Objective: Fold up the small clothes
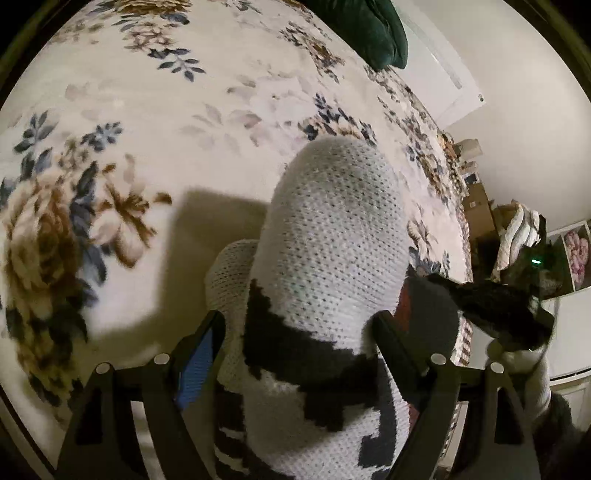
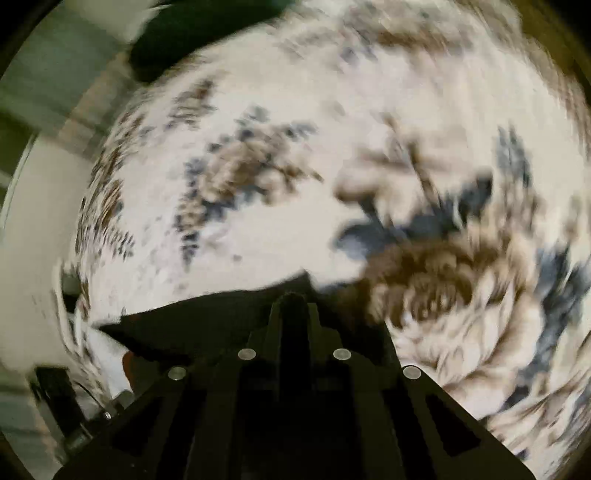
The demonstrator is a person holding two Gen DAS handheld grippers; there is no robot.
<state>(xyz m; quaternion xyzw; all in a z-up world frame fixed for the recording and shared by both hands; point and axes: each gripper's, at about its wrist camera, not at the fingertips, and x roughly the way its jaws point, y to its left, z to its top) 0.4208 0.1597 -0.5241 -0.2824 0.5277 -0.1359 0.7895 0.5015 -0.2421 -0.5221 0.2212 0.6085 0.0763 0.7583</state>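
Note:
A white knitted sock [image 1: 328,236] with black patches hangs between the fingers of my left gripper [image 1: 299,328], above the floral bedspread [image 1: 147,110]. The jaws stand apart with the thick sock bunched between them, touching the right finger. At the right of the left wrist view a dark cloth [image 1: 506,306] is stretched out, held by my right gripper. In the blurred right wrist view my right gripper [image 2: 293,299] is shut on that black cloth [image 2: 207,314], which spreads to the left over the bedspread [image 2: 295,147].
A dark green pillow [image 1: 373,33] lies at the far end of the bed. Beyond the bed's right edge are white walls, cardboard boxes [image 1: 478,210] and a draped quilt [image 1: 517,232].

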